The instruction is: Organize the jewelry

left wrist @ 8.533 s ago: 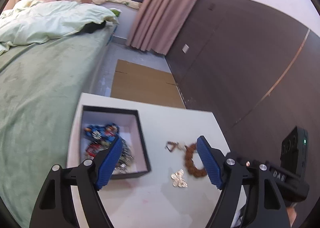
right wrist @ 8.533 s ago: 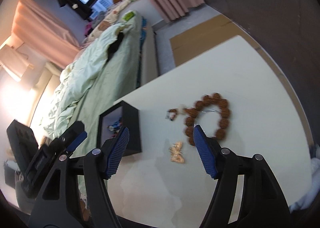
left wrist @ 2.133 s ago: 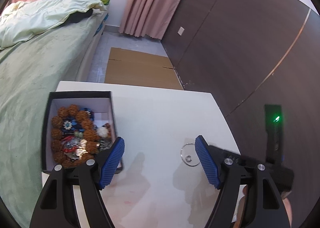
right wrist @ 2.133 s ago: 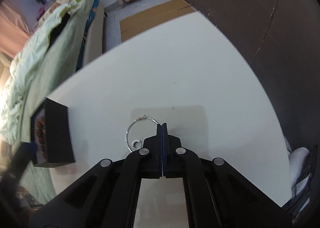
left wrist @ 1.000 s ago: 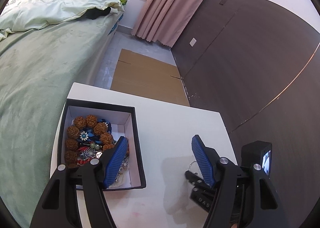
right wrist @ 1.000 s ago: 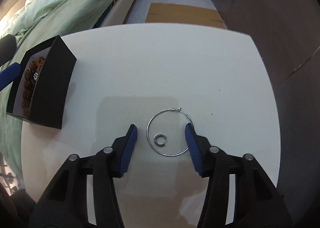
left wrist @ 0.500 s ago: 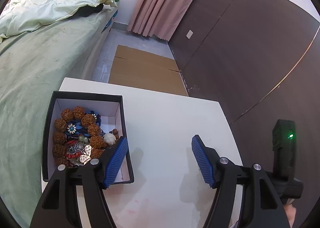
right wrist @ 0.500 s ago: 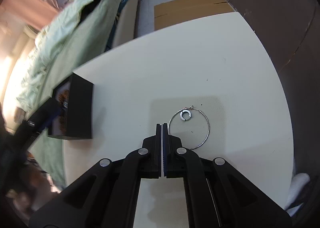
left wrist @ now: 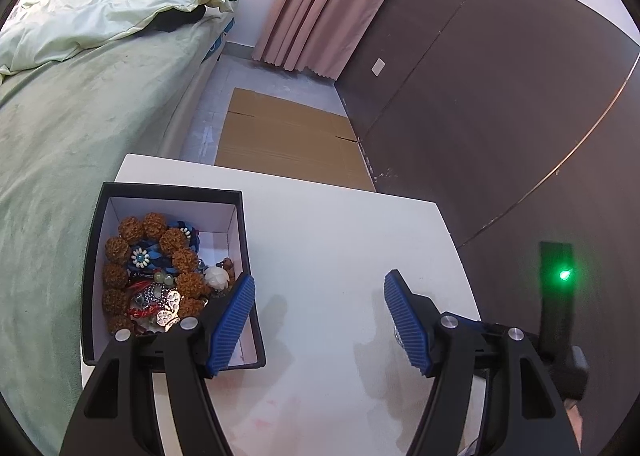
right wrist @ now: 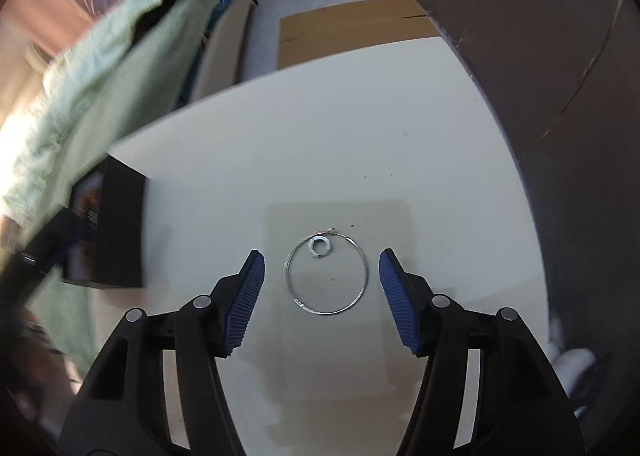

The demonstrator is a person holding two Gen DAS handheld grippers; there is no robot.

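Observation:
A thin silver hoop (right wrist: 362, 288) lies on the white table (right wrist: 360, 159) with a small silver ring (right wrist: 319, 247) inside its top edge. My right gripper (right wrist: 322, 298) is open, its blue pads on either side of the hoop, just above the table. A black box (left wrist: 168, 191) with a white lining holds brown bead bracelets (left wrist: 178, 258) and other jewelry; it also shows in the right wrist view (right wrist: 120, 232) at the table's left. My left gripper (left wrist: 320, 320) is open and empty, its left pad over the box's near right corner.
A green-covered bed (left wrist: 68, 135) runs along the table's left side. A dark panelled wall (left wrist: 500, 115) stands to the right. Flat cardboard (left wrist: 280, 139) lies on the floor beyond the table. The right gripper's body with a green light (left wrist: 564, 276) shows at the left view's right.
My right gripper has gone from shut beside the hoop to open around it. The left gripper has stayed open by the box, with little movement.

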